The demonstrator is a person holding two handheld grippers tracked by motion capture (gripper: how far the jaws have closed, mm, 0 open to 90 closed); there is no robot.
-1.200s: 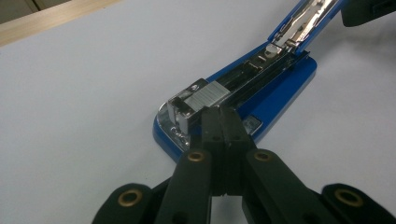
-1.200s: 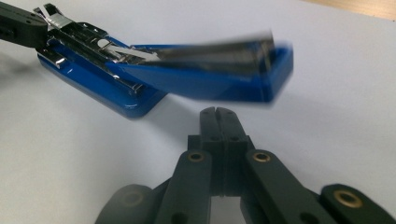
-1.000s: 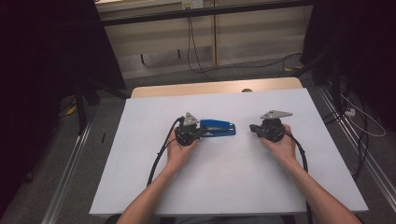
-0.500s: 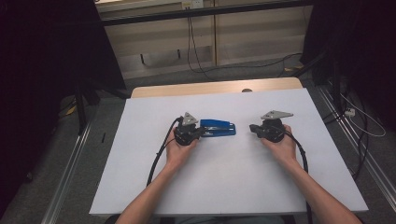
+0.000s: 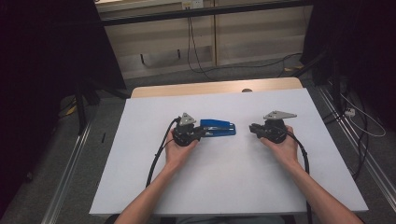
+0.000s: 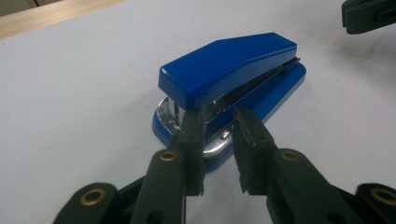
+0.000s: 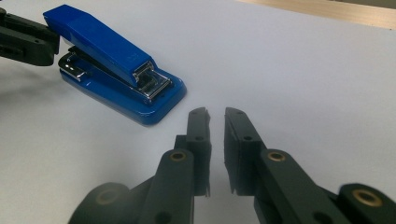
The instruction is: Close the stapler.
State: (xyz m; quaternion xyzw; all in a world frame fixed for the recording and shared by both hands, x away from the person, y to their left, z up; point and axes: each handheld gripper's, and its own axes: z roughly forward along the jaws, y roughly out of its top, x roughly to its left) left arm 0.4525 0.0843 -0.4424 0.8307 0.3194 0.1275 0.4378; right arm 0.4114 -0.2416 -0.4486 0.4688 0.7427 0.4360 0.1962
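Observation:
A blue stapler (image 5: 218, 129) lies flat on the white table top, near the middle. My left gripper (image 5: 201, 134) rests just left of it, its tips at the stapler's chromed rear end (image 6: 212, 140). Its jaws have just been opening and stand slightly apart, pressing on nothing (image 6: 218, 121). My right gripper (image 5: 252, 128) sits to the stapler's right, a short gap away, pointing at its front end (image 7: 149, 81). Its jaws have also just been opening, and a narrow empty slot lies between them (image 7: 215, 114).
A white sheet (image 5: 233, 186) covers the table, with a wooden strip (image 5: 215, 87) bare along the far edge. Black cables (image 5: 156, 158) trail from both grippers toward the near edge. Metal rails and loose cables run on the floor at both sides.

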